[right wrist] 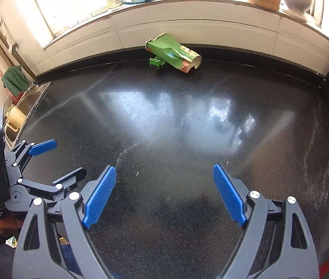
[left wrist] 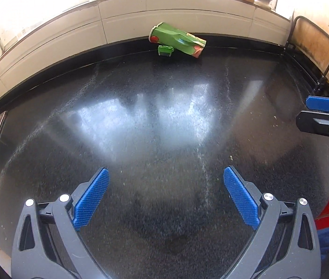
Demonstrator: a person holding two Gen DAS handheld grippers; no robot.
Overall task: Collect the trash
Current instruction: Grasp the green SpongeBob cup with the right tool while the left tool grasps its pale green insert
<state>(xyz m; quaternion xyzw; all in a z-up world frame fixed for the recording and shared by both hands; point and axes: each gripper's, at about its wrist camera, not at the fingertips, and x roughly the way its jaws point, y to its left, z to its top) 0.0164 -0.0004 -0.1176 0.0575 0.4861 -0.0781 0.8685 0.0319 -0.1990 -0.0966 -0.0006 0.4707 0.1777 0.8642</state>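
Carton (left wrist: 178,40), green, crushed and lying on its side with a small green cap (left wrist: 165,51) beside it, rests against the worktop's (left wrist: 155,121) back edge, print unreadable, well apart from left gripper (left wrist: 166,197) and right gripper (right wrist: 164,194), fingers spread, holding nothing

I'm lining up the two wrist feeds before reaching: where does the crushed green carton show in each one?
Left wrist view: crushed green carton upper centre, lying against the base of the white tiled backsplash.
Right wrist view: carton upper centre, slightly left of middle, at the same wall base.
Shared landmark: the small green cap on the black counter, just below the carton's left part.
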